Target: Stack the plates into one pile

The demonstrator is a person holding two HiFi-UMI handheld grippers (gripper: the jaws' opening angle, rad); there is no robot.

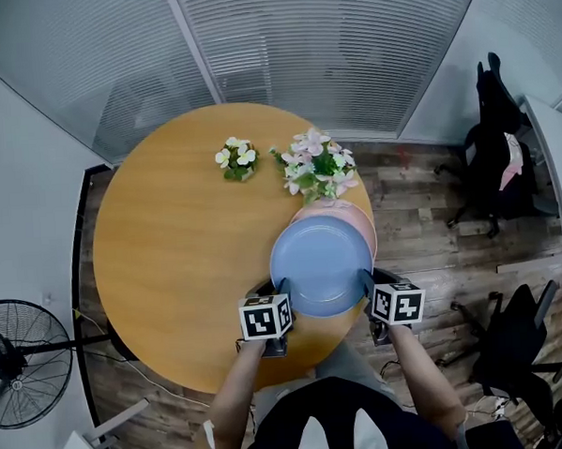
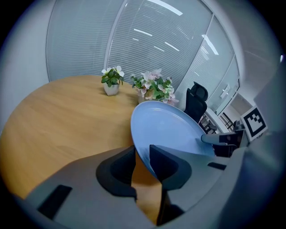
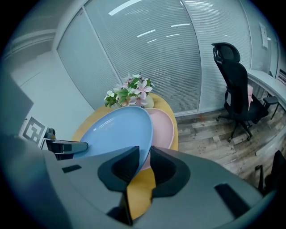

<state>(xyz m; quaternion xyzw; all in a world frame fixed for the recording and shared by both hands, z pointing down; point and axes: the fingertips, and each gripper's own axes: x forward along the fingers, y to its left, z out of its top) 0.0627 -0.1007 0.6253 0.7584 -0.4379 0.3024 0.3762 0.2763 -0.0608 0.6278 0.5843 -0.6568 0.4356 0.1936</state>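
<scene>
- Both grippers are on the blue plate (image 1: 319, 264), one at each side of its near rim. It hangs level between them in the head view.
- The left gripper (image 2: 142, 154) has narrow jaws closed on the plate's left rim. The thin edge runs straight up the gap between them.
- The right gripper (image 3: 145, 156) mirrors that, with narrow jaws pinching the right rim, so it's a shared two-handed hold.
- The relation that matters is blue plate to pink plate (image 1: 361, 222). The blue one covers most of the pink one but sits off-centre, toward the person and a little to their left.
- Only a crescent of pink shows, on the far and right side.
- I can't tell whether blue is already resting on pink or floating just above it. The right gripper view shows the blue rim overlapping the pink with no clear gap.
- The pink plate lies at the right edge of the round counter (image 1: 170, 253), just in front of the flowers (image 1: 317, 165).
- My read is that the stack is nearly made. The coming move should carry the blue plate away from the person and to the right until the rims line up, then settle it.
- The flowers stand close behind the pile, so the far rim has little room.
</scene>
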